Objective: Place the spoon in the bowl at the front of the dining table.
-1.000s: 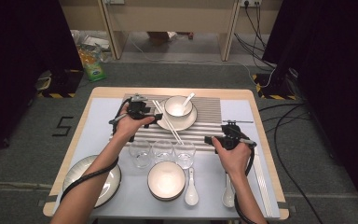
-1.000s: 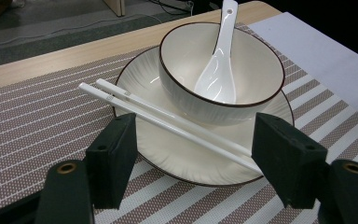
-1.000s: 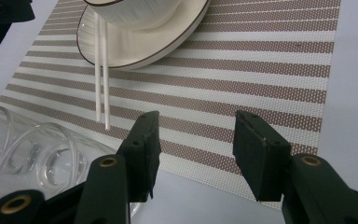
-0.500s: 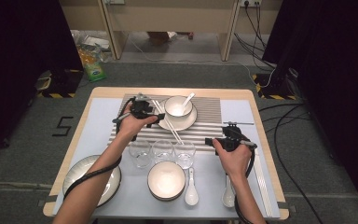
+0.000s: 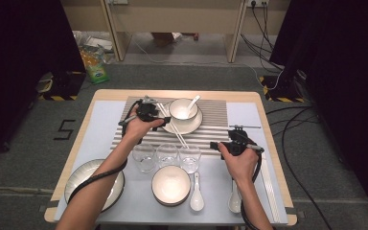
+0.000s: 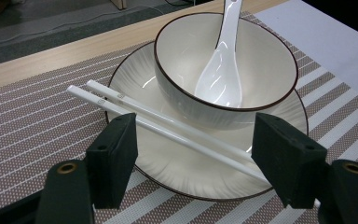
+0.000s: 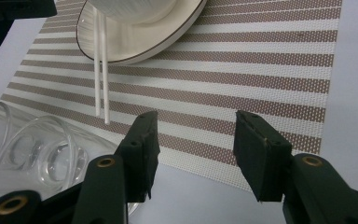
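Left gripper [image 6: 193, 154] above the near rim of the plate [image 6: 177, 175], jaws wide apart, one on each side of the pair of white chopsticks [image 6: 168, 128], not touching them. Chopsticks lying side by side across the plate rim, just beside the bowl [image 6: 186, 56], far ends reaching out over the striped mat [image 6: 32, 121]. White spoon [image 6: 221, 70] resting inside the bowl, handle leaning on the far rim.

Seen from the high view: left gripper [image 5: 159, 120] at the left edge of the plate, right gripper [image 5: 214, 145] well apart from it, near the mat's front right corner.

Right gripper [image 7: 193, 144] low over the front edge of the mat, jaws apart and holding nothing. Chopstick tips ahead of it on the stripes. Clear glasses [image 7: 32, 149] just beside its left jaw.
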